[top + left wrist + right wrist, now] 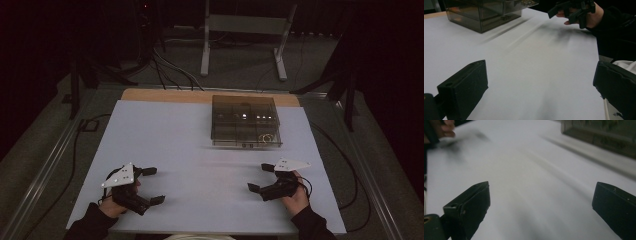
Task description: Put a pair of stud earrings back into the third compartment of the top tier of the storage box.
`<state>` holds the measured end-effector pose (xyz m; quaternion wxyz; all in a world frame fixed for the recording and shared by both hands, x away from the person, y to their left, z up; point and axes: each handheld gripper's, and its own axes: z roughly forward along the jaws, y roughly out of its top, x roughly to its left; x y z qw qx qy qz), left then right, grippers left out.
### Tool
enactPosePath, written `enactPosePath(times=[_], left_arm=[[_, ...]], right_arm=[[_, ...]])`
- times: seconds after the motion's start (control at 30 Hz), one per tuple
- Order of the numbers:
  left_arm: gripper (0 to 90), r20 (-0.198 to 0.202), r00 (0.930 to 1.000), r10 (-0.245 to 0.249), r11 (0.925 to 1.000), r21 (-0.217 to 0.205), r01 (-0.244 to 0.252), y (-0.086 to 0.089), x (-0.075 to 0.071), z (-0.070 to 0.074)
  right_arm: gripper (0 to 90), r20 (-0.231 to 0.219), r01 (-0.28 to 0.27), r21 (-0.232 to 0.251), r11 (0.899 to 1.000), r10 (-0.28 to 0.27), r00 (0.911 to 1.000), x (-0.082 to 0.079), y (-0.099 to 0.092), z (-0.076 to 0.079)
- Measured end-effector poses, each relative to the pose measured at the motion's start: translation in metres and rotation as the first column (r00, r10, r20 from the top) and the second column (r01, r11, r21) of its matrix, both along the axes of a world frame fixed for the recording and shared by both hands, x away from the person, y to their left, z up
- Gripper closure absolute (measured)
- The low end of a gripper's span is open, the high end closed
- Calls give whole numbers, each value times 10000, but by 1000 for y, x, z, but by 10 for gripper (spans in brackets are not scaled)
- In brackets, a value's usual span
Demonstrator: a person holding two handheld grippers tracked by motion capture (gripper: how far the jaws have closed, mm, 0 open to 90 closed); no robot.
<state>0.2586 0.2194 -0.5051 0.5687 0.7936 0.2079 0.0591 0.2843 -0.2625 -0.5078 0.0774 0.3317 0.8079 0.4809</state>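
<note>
Left gripper (pixel 151 185) and right gripper (pixel 261 177) resting released, jaws spread wide, nothing between them; tinted compartment box (pixel 244 121) sitting well beyond both sets of fingertips.

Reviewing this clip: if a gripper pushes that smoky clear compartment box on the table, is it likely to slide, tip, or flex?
The compartment box looks like rigid plastic with flat walls, so it probably won't flex. It is low and wide, resting flat on the smooth white table, so it should slide rather than tip. It appears mostly empty, likely light; small items such as the gold ring may rattle.

high view overhead; gripper views low, crossing over shared table (pixel 200 150)
</note>
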Motion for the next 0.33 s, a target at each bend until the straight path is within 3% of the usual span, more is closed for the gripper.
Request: enactPosePath(times=[0.33], left_arm=[[5,-5,10000,11,10000,-31,-11,0,1,0]], right_arm=[[17,-161,823,-70,9966,-824,9965,-14,-28,-8]])
